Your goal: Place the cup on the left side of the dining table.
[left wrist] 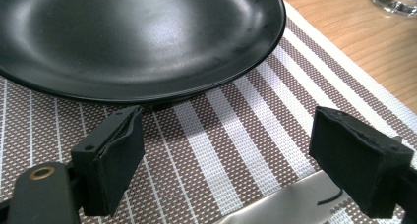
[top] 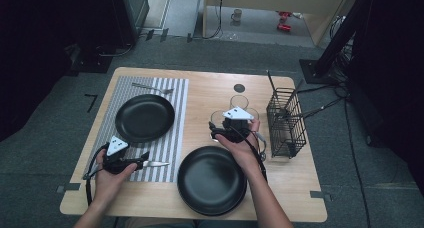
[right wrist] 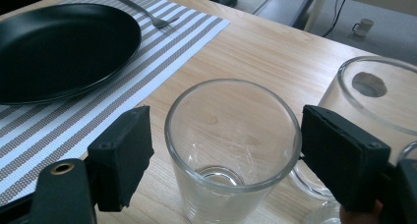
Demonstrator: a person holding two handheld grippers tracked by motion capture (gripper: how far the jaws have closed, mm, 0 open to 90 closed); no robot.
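A black plate [top: 145,118] sits on a striped placemat [top: 175,93], with a fork [top: 152,88] beyond it and a knife [top: 155,163] at its near edge. My left gripper [top: 142,160] rests low over the mat. Its jaws stand open in the left gripper view [left wrist: 228,140], with the knife blade [left wrist: 275,204] lying flat beneath them and the plate [left wrist: 137,37] just ahead. My right gripper [top: 217,130] is at a cluster of clear glasses. It is open [right wrist: 228,130], one jaw on each side of the nearest glass [right wrist: 233,150], with small gaps showing.
A second black plate [top: 212,180] lies at the table's front centre under the right forearm. Two more glasses [top: 239,102] [right wrist: 373,91] stand close behind the near one. A black wire basket [top: 285,123] stands at the right edge.
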